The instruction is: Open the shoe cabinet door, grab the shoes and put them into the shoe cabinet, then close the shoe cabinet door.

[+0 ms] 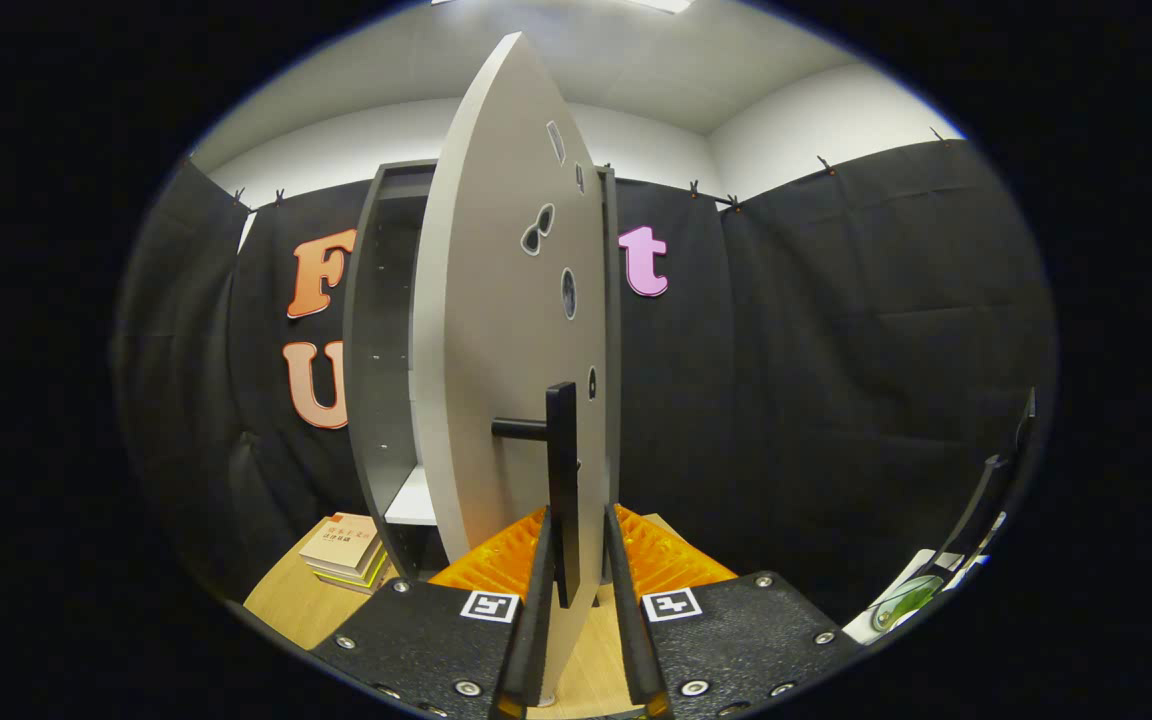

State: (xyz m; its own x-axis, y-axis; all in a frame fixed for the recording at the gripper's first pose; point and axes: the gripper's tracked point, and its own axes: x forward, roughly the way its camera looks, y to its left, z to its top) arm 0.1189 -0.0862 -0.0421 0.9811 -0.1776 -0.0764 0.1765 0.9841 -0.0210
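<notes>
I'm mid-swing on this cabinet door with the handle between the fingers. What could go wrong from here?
1. The tool straddles the black handle and the door edge; whether the fingers press it is unclear, so it may slip out.
2. Swinging further left, the door could catch the stacked books beside the cabinet.

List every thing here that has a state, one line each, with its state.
Grey cabinet door: swung partly open, edge-on to the camera.
Black bar handle: upright, between the fingers.
Tongs: fingers either side of the handle and door edge; contact unclear.
Stack of books: lying flat beside the cabinet.
</notes>
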